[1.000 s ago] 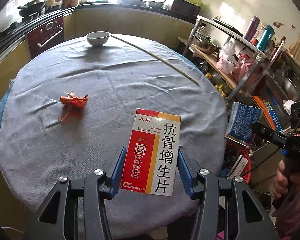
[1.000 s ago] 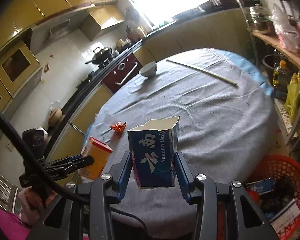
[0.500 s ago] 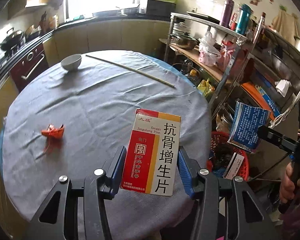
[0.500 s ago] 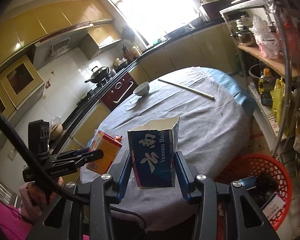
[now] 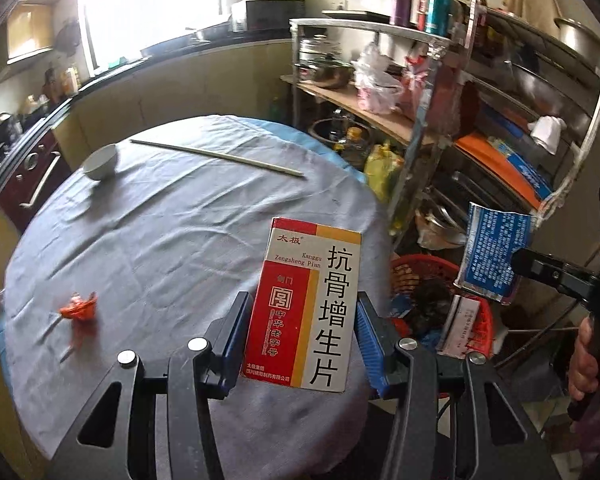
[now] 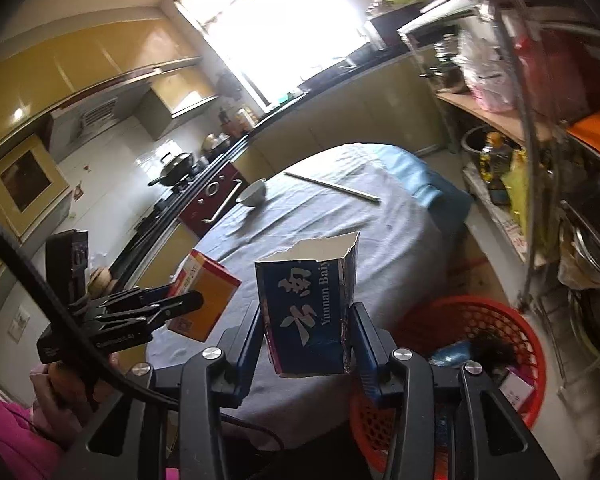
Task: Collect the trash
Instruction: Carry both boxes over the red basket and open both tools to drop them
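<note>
My left gripper [image 5: 304, 340] is shut on a red, yellow and white medicine box [image 5: 306, 304], held above the near edge of the round table [image 5: 172, 232]. My right gripper [image 6: 308, 344] is shut on a torn blue carton [image 6: 310, 304], held in the air beside the table and left of the red trash basket [image 6: 480, 320]. The basket also shows in the left wrist view [image 5: 432, 268], holding several discarded packages. The blue carton shows there too [image 5: 494, 252]. An orange wrapper [image 5: 78, 306] lies on the table's left side.
A white bowl [image 5: 100, 164] and a long thin stick [image 5: 216, 158] lie at the table's far side. A metal shelf rack [image 5: 460, 92] crowded with pots, bags and bottles stands right of the table, just behind the basket. Kitchen counters run along the back.
Both grippers have pulled back from the table and swung right, each still holding its box. The red basket has come further into both views.
</note>
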Tool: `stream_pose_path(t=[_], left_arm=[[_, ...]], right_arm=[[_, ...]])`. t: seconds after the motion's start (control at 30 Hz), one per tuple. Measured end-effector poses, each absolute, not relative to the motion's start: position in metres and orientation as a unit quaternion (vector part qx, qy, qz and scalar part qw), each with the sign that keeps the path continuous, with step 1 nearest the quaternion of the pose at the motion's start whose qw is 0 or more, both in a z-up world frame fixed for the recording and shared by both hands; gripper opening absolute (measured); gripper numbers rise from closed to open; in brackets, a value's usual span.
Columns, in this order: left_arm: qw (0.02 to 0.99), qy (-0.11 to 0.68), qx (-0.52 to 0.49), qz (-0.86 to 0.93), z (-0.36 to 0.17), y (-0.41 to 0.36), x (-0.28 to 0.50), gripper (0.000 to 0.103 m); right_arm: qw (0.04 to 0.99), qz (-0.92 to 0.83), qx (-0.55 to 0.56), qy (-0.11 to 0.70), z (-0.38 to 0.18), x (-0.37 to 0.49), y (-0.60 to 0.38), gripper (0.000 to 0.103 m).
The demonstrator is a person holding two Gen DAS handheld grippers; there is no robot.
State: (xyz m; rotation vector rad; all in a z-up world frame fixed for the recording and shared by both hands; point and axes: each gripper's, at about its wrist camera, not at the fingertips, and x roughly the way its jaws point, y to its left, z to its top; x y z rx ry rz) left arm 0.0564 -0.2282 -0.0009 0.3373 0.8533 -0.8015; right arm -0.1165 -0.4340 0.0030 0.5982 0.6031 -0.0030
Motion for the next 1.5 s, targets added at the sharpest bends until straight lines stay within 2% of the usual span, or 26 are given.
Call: stream_pose_path(t=[0.57, 1.5], left_arm=[[0.747, 0.438, 0.184, -0.465, -0.041, -0.303, 0.017, 0.052], [0.737, 0.45, 0.222, -0.453, -0.069, -0.322, 0.005, 0.052]], right_arm=[[0.886, -0.11, 0.338, 0.297, -0.03, -0.172, -0.503, 0.046], [0.878, -0.091, 0.36, 0.303, -0.052, -0.168, -0.498, 0.046]])
